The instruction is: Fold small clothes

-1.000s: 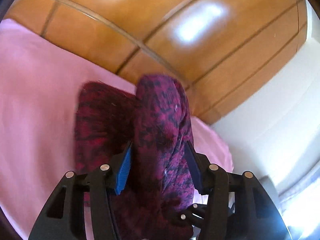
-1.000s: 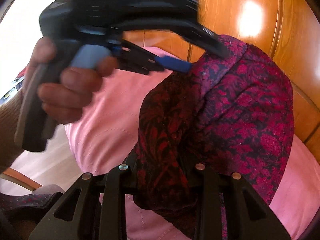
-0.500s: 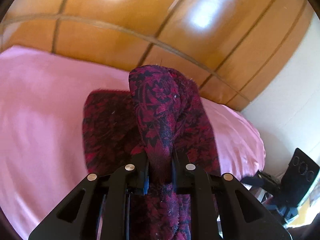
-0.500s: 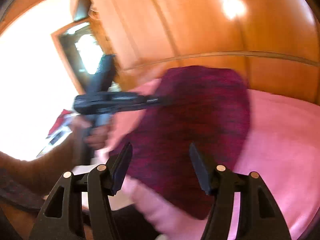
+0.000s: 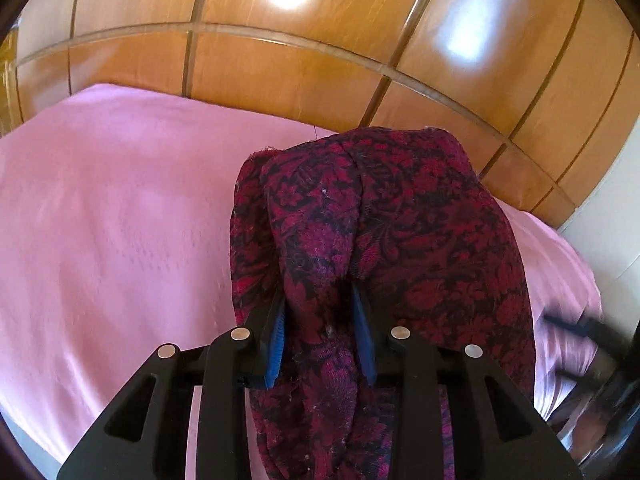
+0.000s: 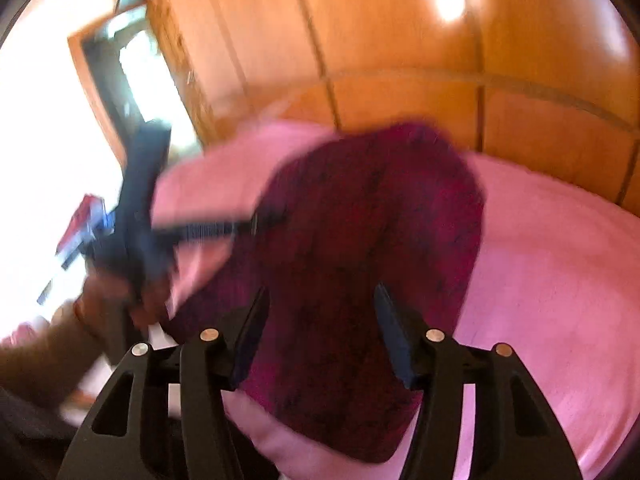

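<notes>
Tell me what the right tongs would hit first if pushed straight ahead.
Probably the dark red patterned cloth, lying between the open right tongs and just ahead, on the pink bedspread. Motion blur leaves depth unclear.

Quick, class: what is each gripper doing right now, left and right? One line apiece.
Left gripper: shut on a fold of the dark red patterned garment.
Right gripper: open, jaws apart over the garment, gripping nothing.

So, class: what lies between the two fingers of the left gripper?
A bunched fold of the garment fills the gap in the left gripper, seen in the left wrist view.
</notes>
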A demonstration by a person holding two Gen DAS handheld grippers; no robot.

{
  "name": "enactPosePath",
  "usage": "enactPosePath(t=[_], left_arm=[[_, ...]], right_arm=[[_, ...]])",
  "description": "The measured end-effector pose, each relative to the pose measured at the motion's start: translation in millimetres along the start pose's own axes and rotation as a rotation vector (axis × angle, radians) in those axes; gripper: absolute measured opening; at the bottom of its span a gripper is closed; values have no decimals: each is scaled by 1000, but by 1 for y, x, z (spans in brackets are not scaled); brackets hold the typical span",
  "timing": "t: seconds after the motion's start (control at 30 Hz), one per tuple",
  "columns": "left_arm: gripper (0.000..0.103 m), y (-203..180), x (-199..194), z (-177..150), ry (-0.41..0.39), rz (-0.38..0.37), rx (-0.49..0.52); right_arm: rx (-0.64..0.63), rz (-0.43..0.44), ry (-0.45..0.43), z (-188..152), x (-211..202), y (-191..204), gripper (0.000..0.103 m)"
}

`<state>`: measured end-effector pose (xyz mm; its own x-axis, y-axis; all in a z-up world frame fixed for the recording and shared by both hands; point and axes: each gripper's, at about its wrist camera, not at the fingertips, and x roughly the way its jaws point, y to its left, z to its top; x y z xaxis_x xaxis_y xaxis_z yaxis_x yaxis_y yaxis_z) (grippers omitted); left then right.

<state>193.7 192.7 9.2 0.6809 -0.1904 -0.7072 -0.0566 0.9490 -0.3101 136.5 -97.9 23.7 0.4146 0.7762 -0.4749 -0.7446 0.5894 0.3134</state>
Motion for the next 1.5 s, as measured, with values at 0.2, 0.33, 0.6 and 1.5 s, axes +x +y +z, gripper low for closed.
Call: enactPosePath(t=[0.2, 0.33, 0.6, 1.5], left_arm=[[31, 1, -2, -5, -25, 11, 1], [31, -3, 1, -8, -33, 36, 4], [43, -21, -4, -17, -97, 139, 33], [75, 30, -8, -47, -87, -35, -62]], right_arm=[[109, -64, -22, 65, 32, -24, 60], [124, -142, 113, 89, 92, -39, 59], [123, -225, 195, 77, 135, -64, 66], [490, 302, 66, -34, 60, -134, 101]])
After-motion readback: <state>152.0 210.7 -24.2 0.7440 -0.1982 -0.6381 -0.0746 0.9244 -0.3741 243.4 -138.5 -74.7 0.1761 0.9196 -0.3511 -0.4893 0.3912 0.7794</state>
